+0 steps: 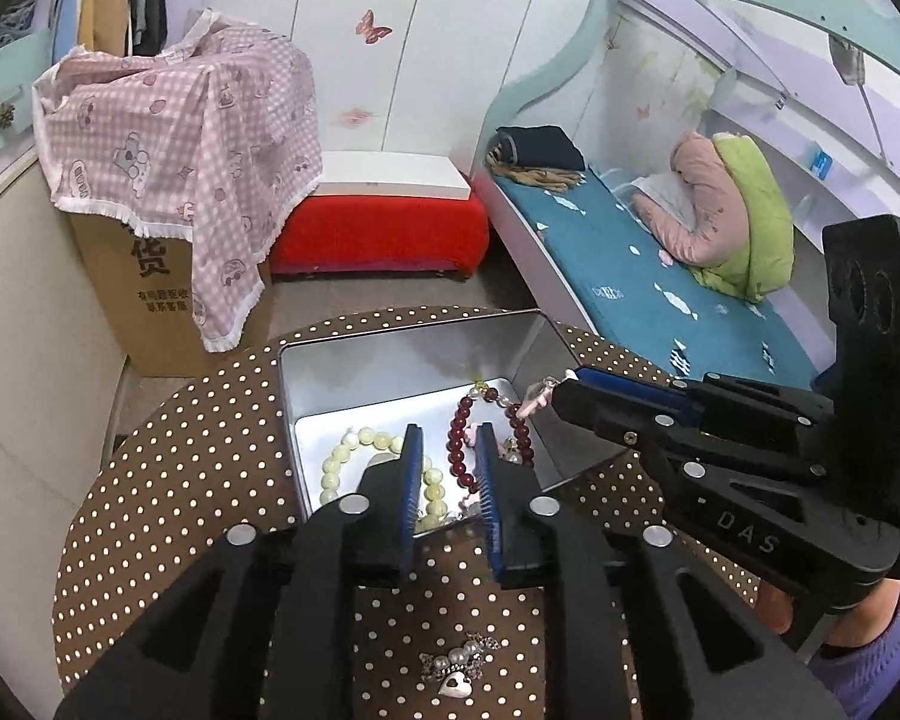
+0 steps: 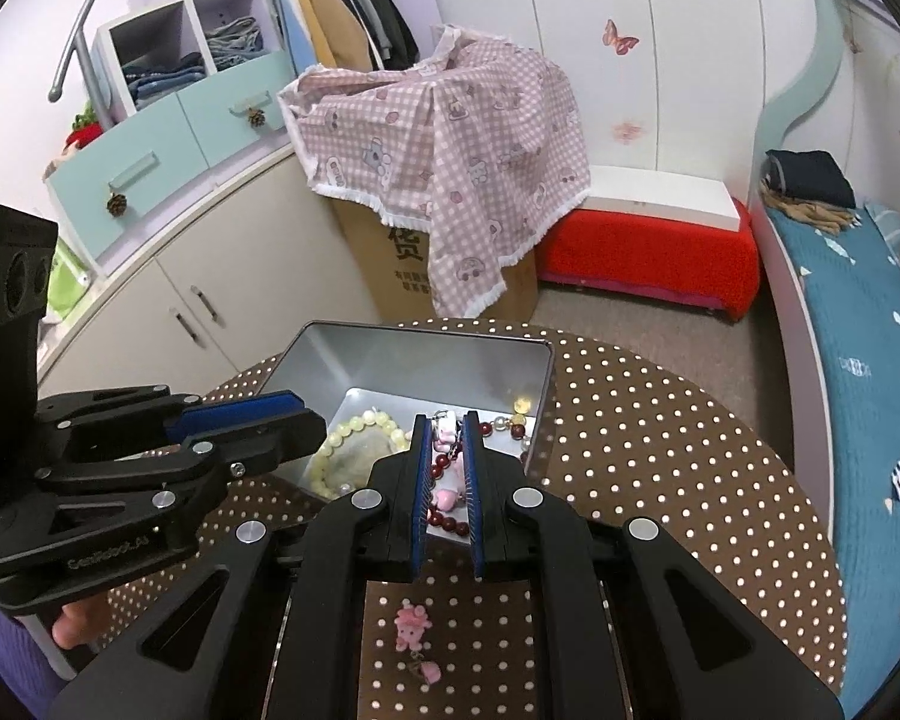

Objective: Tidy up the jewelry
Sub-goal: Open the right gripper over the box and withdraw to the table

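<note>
Bracelets (image 1: 459,450) lie within tin (image 1: 402,360) walls; left jaws parted, empty; right jaws pinch pink charm (image 2: 447,429).

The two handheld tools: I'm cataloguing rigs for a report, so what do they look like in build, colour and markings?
The left tool and the right tool are both matte black plastic frames with cut-out linkage arms, round silver pivot pins and blue ribbed pads lining the two fingers. Pale lettering is moulded into the side of each body. No cables show. A purple sleeve appears behind the right one.
</note>
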Action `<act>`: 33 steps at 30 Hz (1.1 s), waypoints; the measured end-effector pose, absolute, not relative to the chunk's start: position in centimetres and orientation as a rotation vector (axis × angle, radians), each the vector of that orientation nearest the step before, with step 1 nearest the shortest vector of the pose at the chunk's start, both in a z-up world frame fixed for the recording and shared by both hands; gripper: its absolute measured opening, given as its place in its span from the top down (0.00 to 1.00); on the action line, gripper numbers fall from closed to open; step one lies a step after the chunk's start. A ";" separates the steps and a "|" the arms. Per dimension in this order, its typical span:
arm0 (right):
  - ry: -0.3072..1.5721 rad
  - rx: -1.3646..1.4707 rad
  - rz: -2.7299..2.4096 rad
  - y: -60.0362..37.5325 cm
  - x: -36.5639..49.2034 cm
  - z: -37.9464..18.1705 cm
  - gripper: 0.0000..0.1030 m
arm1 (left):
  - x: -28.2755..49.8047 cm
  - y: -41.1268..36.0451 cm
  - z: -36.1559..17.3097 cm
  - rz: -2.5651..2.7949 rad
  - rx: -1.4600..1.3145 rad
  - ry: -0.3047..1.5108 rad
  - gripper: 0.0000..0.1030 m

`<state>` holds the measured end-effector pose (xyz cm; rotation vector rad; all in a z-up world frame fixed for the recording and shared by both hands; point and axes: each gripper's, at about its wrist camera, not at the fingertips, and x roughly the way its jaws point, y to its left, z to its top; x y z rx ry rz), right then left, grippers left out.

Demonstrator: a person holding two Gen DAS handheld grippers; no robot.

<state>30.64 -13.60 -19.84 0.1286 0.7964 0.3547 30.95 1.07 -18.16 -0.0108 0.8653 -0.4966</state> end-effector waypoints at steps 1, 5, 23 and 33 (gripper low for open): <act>0.793 0.128 0.352 -13.6 30.5 -19.6 0.87 | 30.8 1.2 -18.0 -0.487 -0.012 0.861 0.70; 0.780 0.131 0.334 -13.9 29.9 -18.8 0.87 | 30.1 1.6 -17.3 -0.478 -0.028 0.850 0.65; 0.708 0.117 0.305 -15.9 22.8 -15.6 0.54 | 22.4 3.8 -14.6 -0.444 -0.115 0.712 0.28; 0.774 0.111 0.293 -16.2 20.6 -19.2 0.54 | 19.9 3.7 -19.3 -0.400 -0.124 0.789 0.28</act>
